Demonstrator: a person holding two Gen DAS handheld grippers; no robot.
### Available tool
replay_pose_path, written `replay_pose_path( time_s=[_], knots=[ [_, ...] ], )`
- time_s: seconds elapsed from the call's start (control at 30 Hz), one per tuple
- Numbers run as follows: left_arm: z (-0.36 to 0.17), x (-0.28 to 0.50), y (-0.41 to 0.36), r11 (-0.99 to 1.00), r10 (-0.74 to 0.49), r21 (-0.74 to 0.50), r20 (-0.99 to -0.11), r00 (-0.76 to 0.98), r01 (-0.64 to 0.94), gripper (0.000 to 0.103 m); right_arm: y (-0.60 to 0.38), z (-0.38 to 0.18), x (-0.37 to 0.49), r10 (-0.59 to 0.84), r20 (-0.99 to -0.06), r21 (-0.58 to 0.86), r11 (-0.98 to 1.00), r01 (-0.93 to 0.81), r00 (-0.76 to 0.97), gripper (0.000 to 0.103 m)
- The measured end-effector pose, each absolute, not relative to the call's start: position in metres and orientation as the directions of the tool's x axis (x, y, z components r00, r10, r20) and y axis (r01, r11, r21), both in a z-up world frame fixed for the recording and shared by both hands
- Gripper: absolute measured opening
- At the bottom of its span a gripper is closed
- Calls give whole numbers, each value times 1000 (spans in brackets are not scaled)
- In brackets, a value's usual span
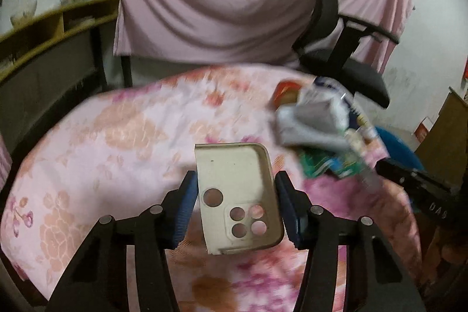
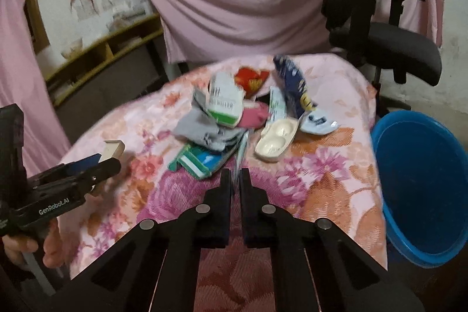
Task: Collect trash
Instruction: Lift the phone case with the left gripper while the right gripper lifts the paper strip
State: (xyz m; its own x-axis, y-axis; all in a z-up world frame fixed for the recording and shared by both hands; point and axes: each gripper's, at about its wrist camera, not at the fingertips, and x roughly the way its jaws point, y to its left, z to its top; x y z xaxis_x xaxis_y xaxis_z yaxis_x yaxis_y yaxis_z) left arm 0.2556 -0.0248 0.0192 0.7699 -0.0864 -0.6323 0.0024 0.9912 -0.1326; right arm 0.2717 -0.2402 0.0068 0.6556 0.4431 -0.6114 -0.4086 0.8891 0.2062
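Left gripper point(image 1: 234, 201) is clamping a beige phone case point(image 1: 238, 195) across its width, both blue pads point(image 1: 184, 212) pressing on its long edges, camera cutouts toward the wrist, far end sticking out past the jaws over the floral-cloth table point(image 1: 117, 136). Right gripper point(image 2: 236, 177) is sitting with jaws fully closed, pinching a thin wrapper edge point(image 2: 241, 151) that is running up from between the tips into the trash pile point(image 2: 222, 119). Pile is lying just ahead of the right jaws: grey crumpled bag, green-and-white box, teal packet, pink piece, navy wrapper, red packet at the far side. Cream two-cup plastic tray point(image 2: 276, 141) is resting ahead and slightly right of the right jaws, touching the pile. Blue bucket point(image 2: 424, 189) is standing off the table edge, well right of the right jaws. From the right wrist view, the left gripper is showing at far left with a hand point(image 2: 35, 247) around its handle. Black office chair point(image 2: 380, 34) is standing behind the table against pink drapes. Frames are motion-blurred.
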Motion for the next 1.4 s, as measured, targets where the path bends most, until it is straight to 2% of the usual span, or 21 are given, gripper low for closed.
replay_pose_path(
  time_s=[0.2, 0.33, 0.57, 0.63, 0.7, 0.73, 0.9, 1.03, 1.07, 1.13, 1.17, 1.4],
  knots=[
    [57, 252, -60, 991, -105, -131, -529, 842, 42, 48, -255, 18, 267, 456, -539, 211, 887, -410, 709, 4],
    [62, 259, -75, 988, -122, -143, -553, 824, 50, 48, -264, 14, 274, 498, -543, 268, 866, -423, 676, 5],
    [28, 265, -69, 990, -101, -137, -647, 755, 15, 48, -270, -1, 295, 522, -609, 336, 852, -402, 597, 10],
    [18, 268, -64, 990, -104, -144, -671, 734, 9, 48, -266, -4, 297, 521, -631, 328, 851, -411, 575, 14],
    [12, 269, -59, 989, -106, -147, -681, 724, 5, 48, -260, -6, 298, 512, -651, 310, 853, -419, 561, 29],
    [9, 270, -56, 989, -106, -148, -686, 720, 4, 48, -258, -8, 297, 509, -657, 303, 854, -424, 556, 30],
    [-1, 271, -48, 989, -108, -148, -706, 700, 3, 48, -244, -12, 300, 455, -709, 225, 870, -438, 539, 30],
    [-6, 271, -46, 989, -111, -151, -716, 689, 2, 48, -230, -13, 300, 377, -740, 106, 883, -458, 557, 30],
    [-6, 270, -45, 988, -111, -152, -717, 688, 2, 48, -226, -14, 300, 367, -746, 85, 880, -467, 556, 29],
    [-5, 270, -45, 989, -110, -151, -718, 687, 0, 48, -221, -14, 297, 360, -749, 53, 869, -491, 556, 20],
    [-3, 269, -46, 989, -108, -148, -718, 688, 0, 48, -220, -14, 295, 354, -748, 39, 868, -495, 562, 19],
    [17, 261, -58, 992, -94, -123, -678, 729, 14, 48, -235, -5, 283, 385, -703, 64, 871, -487, 597, 18]
  ],
)
